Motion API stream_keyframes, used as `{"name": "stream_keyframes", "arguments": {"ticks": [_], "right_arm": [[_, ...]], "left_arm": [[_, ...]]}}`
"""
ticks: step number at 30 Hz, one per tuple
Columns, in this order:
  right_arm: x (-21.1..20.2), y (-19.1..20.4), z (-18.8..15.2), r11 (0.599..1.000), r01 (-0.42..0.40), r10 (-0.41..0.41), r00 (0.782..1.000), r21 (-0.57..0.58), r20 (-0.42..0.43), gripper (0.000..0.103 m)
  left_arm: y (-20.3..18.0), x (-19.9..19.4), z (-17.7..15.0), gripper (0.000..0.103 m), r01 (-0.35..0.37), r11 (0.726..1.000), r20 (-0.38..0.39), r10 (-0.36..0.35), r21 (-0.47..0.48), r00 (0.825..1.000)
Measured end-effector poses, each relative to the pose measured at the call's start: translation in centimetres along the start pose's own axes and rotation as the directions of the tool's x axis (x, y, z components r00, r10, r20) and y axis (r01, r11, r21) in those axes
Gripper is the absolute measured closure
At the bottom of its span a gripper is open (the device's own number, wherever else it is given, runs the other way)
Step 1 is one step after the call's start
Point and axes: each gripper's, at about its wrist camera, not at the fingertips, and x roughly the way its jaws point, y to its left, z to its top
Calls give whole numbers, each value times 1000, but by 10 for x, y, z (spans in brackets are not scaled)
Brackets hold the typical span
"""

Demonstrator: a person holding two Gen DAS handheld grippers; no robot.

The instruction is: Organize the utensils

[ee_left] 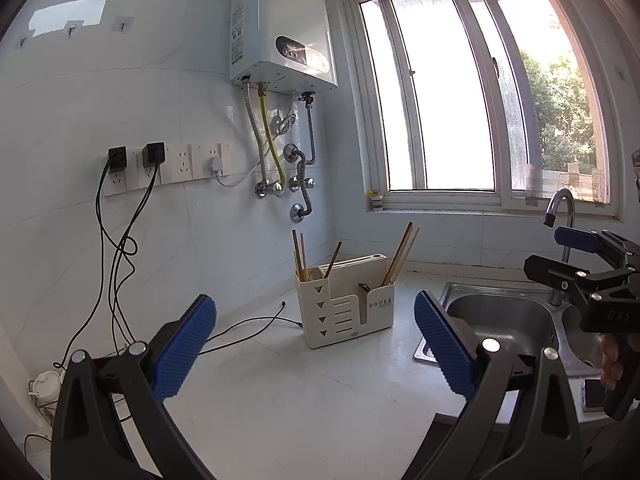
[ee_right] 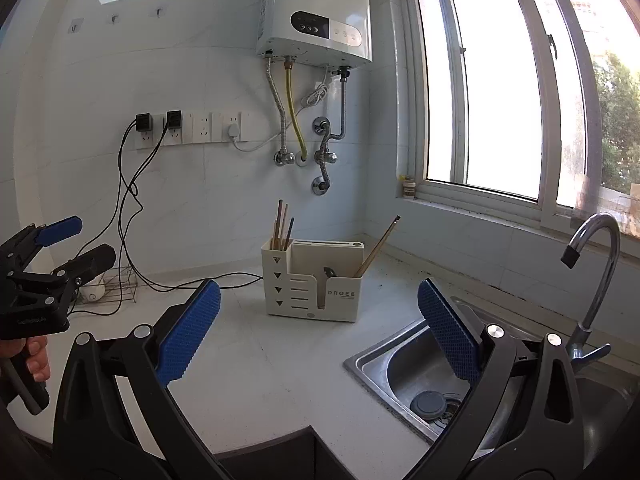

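You hold both grippers above the white counter (ee_left: 280,392), short of the holder (ee_left: 346,308). Your left gripper (ee_left: 316,344) has its jaws wide apart, holding nothing. Your right gripper (ee_right: 318,330) is the same. The sink (ee_right: 404,364) lies right of the holder. Chopsticks (ee_left: 400,254) stand in the holder's left and right compartments. Behind it, a water heater (ee_right: 320,12) hangs on the wall.

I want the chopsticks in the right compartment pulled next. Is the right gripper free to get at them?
Probably yes. The right gripper is open and empty, the counter between is bare, and the chopsticks lean out above the holder.
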Motion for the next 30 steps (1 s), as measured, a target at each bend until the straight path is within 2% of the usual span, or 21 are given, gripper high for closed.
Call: {"name": "stream_keyframes", "arguments": {"ticks": [13,30], "right_arm": [[-16,-5,-1,1000,-12,12,1000,-4,-17,8],[-19,-8,-2,1000,-4,4,1000,-5,-12,8]], "left_arm": [[-9,-14,-1,5,-38,999,-12,38,-1,999],[-13,-21,-2,5,-43,999,-8,44,28,999]]}}
